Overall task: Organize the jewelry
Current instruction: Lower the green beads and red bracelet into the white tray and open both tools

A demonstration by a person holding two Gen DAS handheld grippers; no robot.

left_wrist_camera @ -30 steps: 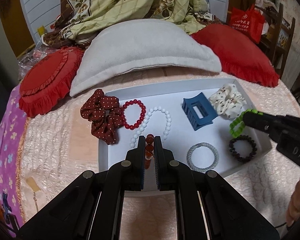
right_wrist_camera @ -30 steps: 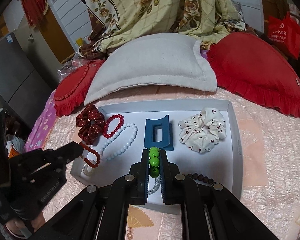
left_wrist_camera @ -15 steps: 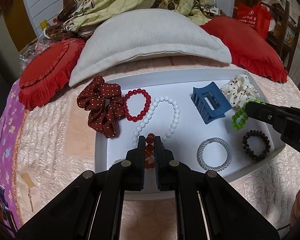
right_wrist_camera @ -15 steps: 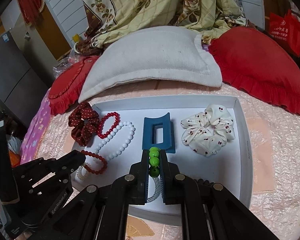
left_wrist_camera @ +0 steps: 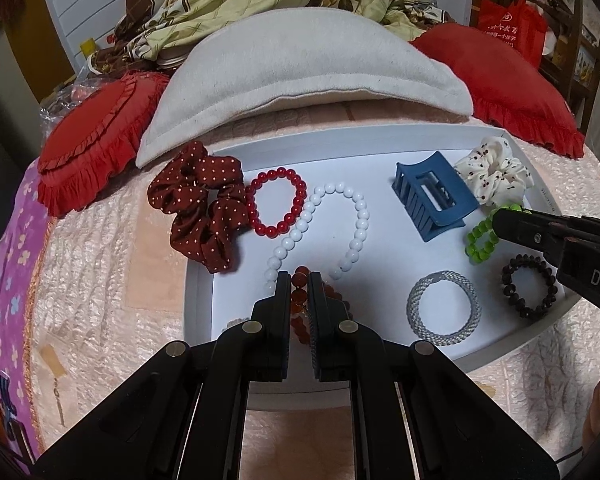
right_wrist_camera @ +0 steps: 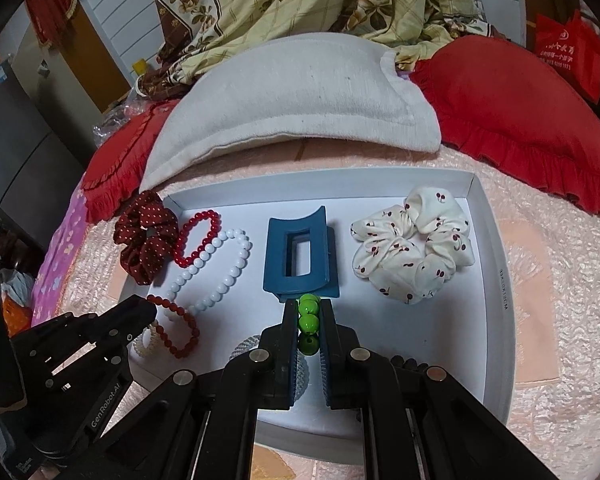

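Where tool (right_wrist_camera: 309,322) pinches, green bracelet (right_wrist_camera: 309,314)

"GenRobot.AI" on left hand-held gripper (right_wrist_camera: 150,312), "DAS" on right hand-held gripper (left_wrist_camera: 500,216)

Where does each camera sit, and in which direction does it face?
Left wrist: on the left gripper, looking forward and down at the white tray; its fingers pinch an orange-red bead bracelet.
Right wrist: on the right gripper, same direction; its fingers pinch a green bead bracelet.
Shared: tray, blue hair claw, each other's gripper.
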